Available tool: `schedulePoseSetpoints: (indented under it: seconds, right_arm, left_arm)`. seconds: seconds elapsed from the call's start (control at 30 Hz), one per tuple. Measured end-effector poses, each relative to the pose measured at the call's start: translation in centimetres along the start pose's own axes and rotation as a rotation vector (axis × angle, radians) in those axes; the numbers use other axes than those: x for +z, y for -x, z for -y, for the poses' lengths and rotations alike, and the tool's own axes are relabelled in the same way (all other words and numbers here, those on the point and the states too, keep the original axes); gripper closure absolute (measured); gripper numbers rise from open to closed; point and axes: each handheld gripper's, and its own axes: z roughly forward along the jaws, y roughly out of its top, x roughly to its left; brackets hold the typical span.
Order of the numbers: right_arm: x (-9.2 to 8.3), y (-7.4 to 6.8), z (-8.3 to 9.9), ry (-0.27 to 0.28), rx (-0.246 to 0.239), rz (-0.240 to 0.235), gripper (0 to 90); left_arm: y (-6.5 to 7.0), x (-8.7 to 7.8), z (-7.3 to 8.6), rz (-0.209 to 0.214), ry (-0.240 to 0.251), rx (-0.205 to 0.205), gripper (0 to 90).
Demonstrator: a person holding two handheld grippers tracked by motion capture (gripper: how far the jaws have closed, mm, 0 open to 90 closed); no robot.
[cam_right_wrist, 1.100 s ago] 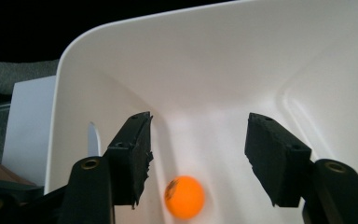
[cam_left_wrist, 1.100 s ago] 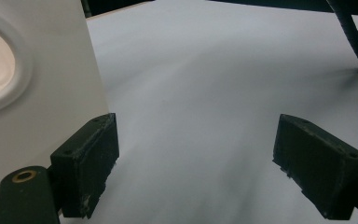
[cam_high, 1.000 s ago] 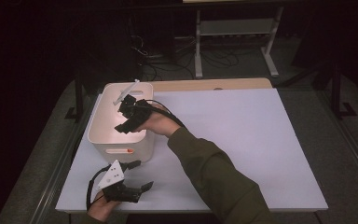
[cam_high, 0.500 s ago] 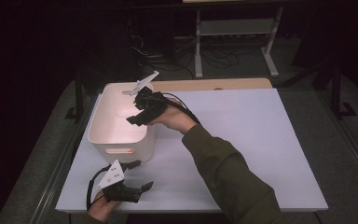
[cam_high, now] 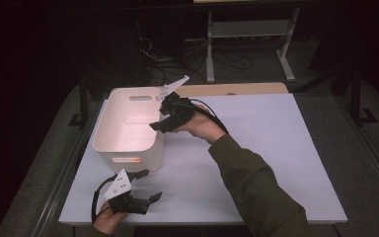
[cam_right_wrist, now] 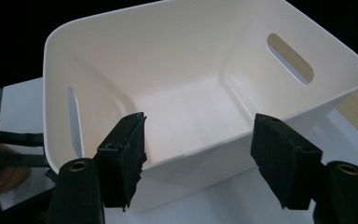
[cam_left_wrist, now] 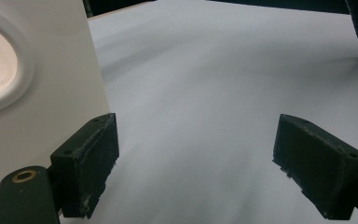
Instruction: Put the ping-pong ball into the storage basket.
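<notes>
A white plastic bin (cam_high: 128,159) with slot handles stands on the left half of the white table (cam_high: 276,148). My right gripper (cam_high: 160,123) hovers at the bin's right rim, its jaws angled down and left toward it. In the right gripper view the bin (cam_right_wrist: 191,60) shows a bare white floor. The right gripper (cam_right_wrist: 200,154) has just been opening and nothing is between its jaws. My left gripper (cam_high: 149,185) rests near the table's front left corner, open. In the left gripper view, the left gripper (cam_left_wrist: 196,163) has the bin's wall (cam_left_wrist: 37,93) just beside one jaw.
A wooden strip (cam_high: 237,89) runs along the table's far edge. Behind it a metal rack (cam_high: 246,29) and cables stand on the dark floor. The right half of the table is bare white surface.
My right gripper has moved to the right, from over the bin's middle to its right rim, and its jaws stand wider. The left gripper and the bin have not moved.
</notes>
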Motion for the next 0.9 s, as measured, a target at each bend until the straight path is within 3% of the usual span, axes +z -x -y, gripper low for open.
schedulePoseSetpoints:
  seconds: [0.37, 0.9]
  right_arm:
    - [-1.7, 0.9, 3.6, 0.021, 0.046, 0.038, 26.0]
    - [-3.4, 0.8, 8.6, 0.062, 0.108, 0.117, 13.1]
  left_arm:
    - [0.0, 0.1, 0.0, 0.004, -0.008, -0.008, 14.1]
    - [0.0, 0.1, 0.0, 0.004, -0.012, -0.006, 14.1]
